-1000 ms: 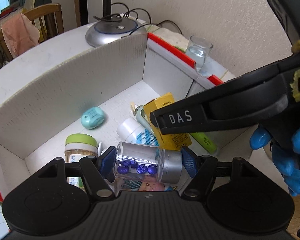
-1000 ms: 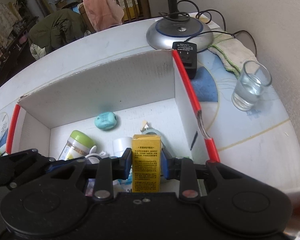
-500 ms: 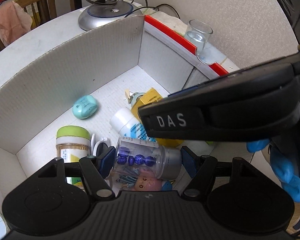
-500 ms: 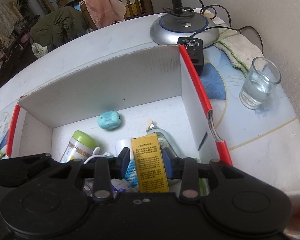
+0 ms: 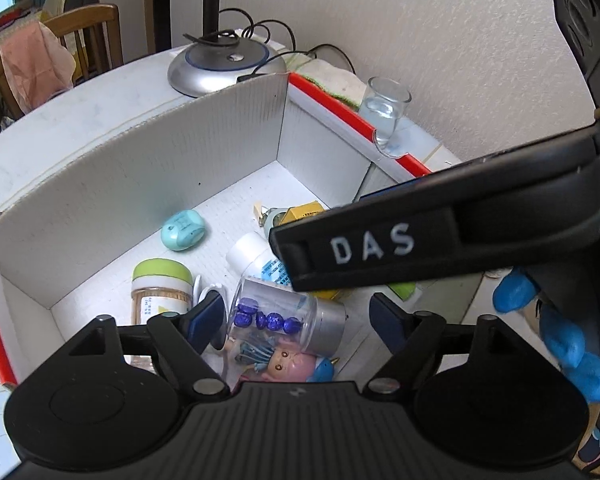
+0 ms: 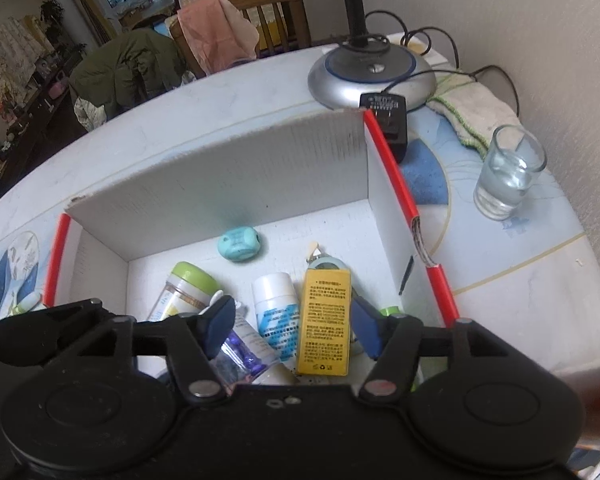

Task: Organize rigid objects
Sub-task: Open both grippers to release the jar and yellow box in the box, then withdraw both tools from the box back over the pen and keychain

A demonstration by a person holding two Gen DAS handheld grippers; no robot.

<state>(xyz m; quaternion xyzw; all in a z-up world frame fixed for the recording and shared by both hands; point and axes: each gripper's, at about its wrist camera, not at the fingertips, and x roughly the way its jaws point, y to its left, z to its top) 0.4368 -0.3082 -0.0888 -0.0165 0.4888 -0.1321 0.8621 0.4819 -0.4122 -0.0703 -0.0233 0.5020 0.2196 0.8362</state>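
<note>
A white cardboard box (image 5: 140, 168) (image 6: 220, 168) with red edges holds the items. My left gripper (image 5: 298, 320) hangs over its near end, jaws opening. Between them a clear jar of blue beads (image 5: 284, 316) lies on its side on a pink doll (image 5: 284, 360), with a gap at each pad. My right gripper (image 6: 294, 330) is also opening. A yellow carton (image 6: 326, 320) lies between its fingers, close to the right pad and free of the left one. In the left wrist view the right gripper's body (image 5: 440, 236) crosses above the box, held by a blue-gloved hand (image 5: 560, 332).
Inside the box lie a teal oval case (image 6: 239, 244), a green-lidded jar (image 6: 186, 288) and a white bottle (image 6: 278, 312). Right of the box stands a glass of water (image 6: 508, 172). A lamp base (image 6: 372, 72), a black adapter (image 6: 384, 116) and a cloth (image 6: 472, 108) sit behind.
Both grippers have opened. The left let go of the bead jar, which now rests on the pile. The right let go of the yellow carton, which has tipped back flatter in the box.
</note>
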